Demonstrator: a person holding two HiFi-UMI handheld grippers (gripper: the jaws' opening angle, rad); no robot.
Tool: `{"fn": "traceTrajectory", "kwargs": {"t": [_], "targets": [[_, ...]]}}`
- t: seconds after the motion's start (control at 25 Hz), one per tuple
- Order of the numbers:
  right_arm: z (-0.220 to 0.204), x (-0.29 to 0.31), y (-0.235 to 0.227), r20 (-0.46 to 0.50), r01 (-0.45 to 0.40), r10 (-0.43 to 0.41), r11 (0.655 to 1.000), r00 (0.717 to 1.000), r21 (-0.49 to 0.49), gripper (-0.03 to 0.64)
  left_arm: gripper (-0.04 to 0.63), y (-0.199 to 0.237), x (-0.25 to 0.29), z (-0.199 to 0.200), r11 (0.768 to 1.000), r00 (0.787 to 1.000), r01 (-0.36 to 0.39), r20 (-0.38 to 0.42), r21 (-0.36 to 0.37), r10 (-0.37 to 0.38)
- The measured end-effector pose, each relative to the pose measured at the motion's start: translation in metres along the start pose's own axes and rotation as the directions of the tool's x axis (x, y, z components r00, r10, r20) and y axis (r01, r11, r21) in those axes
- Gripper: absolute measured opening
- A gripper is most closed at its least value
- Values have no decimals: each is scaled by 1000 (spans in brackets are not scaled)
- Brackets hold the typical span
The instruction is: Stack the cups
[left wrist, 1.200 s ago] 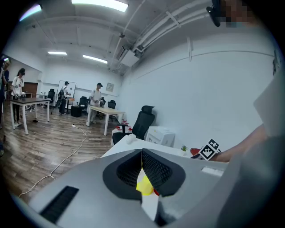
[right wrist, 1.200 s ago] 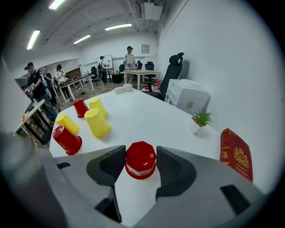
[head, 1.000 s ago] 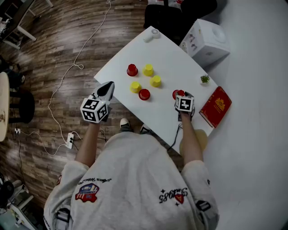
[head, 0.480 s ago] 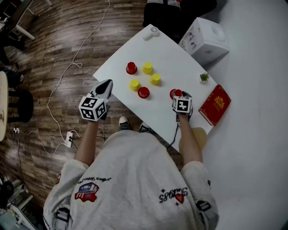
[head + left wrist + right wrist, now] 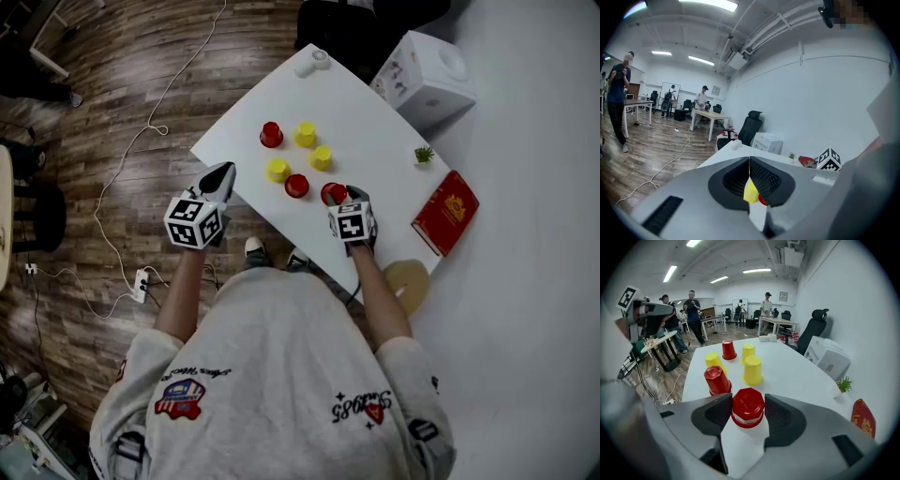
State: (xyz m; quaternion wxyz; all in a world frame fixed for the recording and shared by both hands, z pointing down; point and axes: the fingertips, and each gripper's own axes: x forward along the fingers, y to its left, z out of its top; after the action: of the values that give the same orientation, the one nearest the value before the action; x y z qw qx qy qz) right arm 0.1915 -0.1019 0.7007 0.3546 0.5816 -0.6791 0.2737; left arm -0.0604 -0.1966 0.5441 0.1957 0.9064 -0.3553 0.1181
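Six upside-down cups are on the white table (image 5: pixel 375 122). Across its middle stand a red cup (image 5: pixel 271 134), three yellow cups (image 5: pixel 305 134) (image 5: pixel 322 157) (image 5: pixel 277 170) and another red cup (image 5: pixel 297 185). My right gripper (image 5: pixel 339 199) is shut on the third red cup (image 5: pixel 333 193), just right of that group. In the right gripper view both pads press this cup's (image 5: pixel 747 407) sides, and the nearest red cup (image 5: pixel 716 379) stands ahead to the left. My left gripper (image 5: pixel 221 173) is shut and empty, held off the table's left edge.
A red book (image 5: pixel 445 212) and a small plant (image 5: pixel 424 154) lie at the table's right end. A white round object (image 5: pixel 314 62) sits at the far corner. A white box (image 5: pixel 427 70) and a round stool (image 5: pixel 405 281) stand beside the table. Cables (image 5: pixel 122 187) cross the floor.
My right gripper has moved left along the table with the red cup in it, closer to the other cups. The left gripper has barely moved.
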Motion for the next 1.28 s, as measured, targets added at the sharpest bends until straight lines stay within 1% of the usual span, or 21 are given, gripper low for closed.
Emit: {"fn": "traceTrajectory", "kwargs": {"t": [0.16, 0.36, 0.52, 0.8, 0.92, 1.0, 1.12, 1.28], "targets": [[3, 2, 26, 1, -40, 40, 998, 999, -39, 221, 6, 4, -6, -4, 1000, 1000, -8, -4, -9, 8], [-5, 10, 46, -41, -79, 77, 995, 996, -57, 221, 6, 7, -12, -9, 1000, 1000, -16, -11, -16, 16], [4, 12, 54, -18, -87, 86, 993, 996, -82, 221, 6, 10, -17, -11, 999, 1000, -26, -11, -21, 26], [-3, 19, 62, -57, -101, 96, 991, 994, -92, 222, 6, 16, -22, -13, 999, 999, -43, -8, -29, 43], [1, 18, 64, -42, -98, 95, 990, 995, -102, 224, 6, 17, -23, -13, 998, 999, -45, -7, -31, 45], [-6, 19, 65, -55, -102, 97, 991, 994, -89, 227, 6, 18, -23, -12, 998, 999, -47, -7, -31, 47], [-4, 15, 65, -33, -110, 108, 991, 994, -76, 245, 6, 18, -22, -13, 998, 999, -48, -6, -30, 47], [14, 1, 60, 27, -117, 120, 989, 992, -85, 259, 6, 16, -17, -13, 998, 999, -47, -7, -29, 47]]}}
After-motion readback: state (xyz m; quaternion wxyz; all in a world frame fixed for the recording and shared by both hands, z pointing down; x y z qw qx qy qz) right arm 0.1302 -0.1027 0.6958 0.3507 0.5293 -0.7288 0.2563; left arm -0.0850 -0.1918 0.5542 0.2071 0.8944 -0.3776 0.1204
